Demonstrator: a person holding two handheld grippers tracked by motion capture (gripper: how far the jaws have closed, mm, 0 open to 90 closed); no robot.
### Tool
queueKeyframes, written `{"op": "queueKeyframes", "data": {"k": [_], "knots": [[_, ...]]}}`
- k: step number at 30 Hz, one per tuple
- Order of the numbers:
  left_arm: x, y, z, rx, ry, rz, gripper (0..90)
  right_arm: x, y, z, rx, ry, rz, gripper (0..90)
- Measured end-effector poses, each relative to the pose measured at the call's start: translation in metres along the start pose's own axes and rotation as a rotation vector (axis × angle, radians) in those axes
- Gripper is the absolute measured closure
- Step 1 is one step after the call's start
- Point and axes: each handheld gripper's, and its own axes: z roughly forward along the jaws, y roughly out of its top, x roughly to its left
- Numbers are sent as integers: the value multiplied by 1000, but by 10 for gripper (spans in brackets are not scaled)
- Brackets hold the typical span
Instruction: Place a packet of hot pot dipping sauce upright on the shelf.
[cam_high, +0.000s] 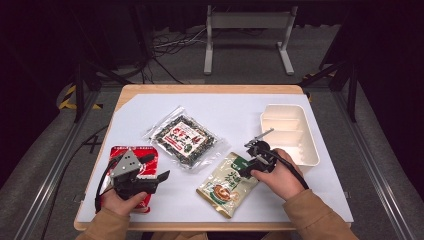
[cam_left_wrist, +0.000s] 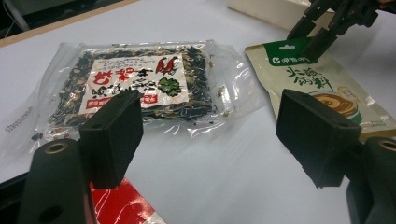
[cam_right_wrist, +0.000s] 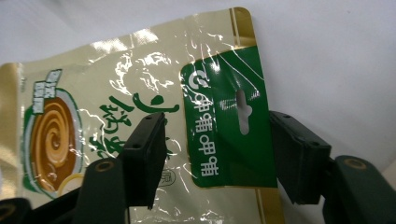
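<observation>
A white sheet (cam_high: 240, 107) covers the wooden table (cam_high: 210, 89). At right centre sits a cream divided tray (cam_high: 290, 131). A clear seaweed packet (cam_high: 185, 137) lies mid-frame; a red packet (cam_high: 131, 152) lies lower left under the left gripper (cam_high: 161, 176), its jaws spread on nothing. The beige-and-green pouch (cam_high: 227, 186) lies lower centre; the right gripper (cam_high: 248, 159) straddles its green top, jaws apart, not pinching.

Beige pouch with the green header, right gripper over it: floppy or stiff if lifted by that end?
Probably floppy: the beige pouch lies flat with wrinkled film, so it would likely sag below the green header. Its glossy surface may be slippery between the right gripper's open jaws. It looks thin, so likely light.
</observation>
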Motion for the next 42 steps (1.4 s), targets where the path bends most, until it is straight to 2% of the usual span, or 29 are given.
{"op": "queueKeyframes", "data": {"k": [3, 4, 6, 7, 9, 10, 17, 19, 23, 27, 29, 33, 40, 42], "knots": [[0, 0, 0, -1, -1, 1, 235, -1, 0, -4, -11, 17, -1, 449], [0, 0, 1, 3, 1, 5, 235, -1, 0, -9, -29, 57, -5, 484], [0, 0, 1, 5, -1, 2, 235, -1, 0, -10, -32, 62, -8, 512], [0, 0, 2, 5, 0, 3, 236, 0, -1, -14, -36, 75, -22, 569], [-1, 0, 2, 5, 0, 4, 236, 1, -1, -16, -36, 96, -39, 593], [-1, 0, 2, 5, 0, 4, 236, 1, -1, -16, -36, 96, -39, 593], [-1, 0, 2, 6, 0, 4, 235, 10, -1, -8, -7, 74, -129, 609], [0, -1, 2, 5, 0, 4, 235, 12, -2, -2, 14, 51, -174, 616], [0, -1, 2, 5, 0, 5, 235, 14, -3, 5, 44, 14, -215, 679], [0, -1, 1, 5, 1, 4, 235, 12, -3, 5, 49, -17, -225, 833], [0, -1, 1, 6, 1, 2, 235, 9, -3, 1, 42, -17, -225, 893], [0, -1, 1, 6, 2, 2, 235, 6, -3, -3, 29, 14, -216, 898], [0, 0, 1, 3, 4, 3, 235, 12, 0, -15, 7, 16, -236, 900], [0, 0, 1, 3, 4, 4, 235, 13, 1, -21, -9, 31, -229, 900]]}}
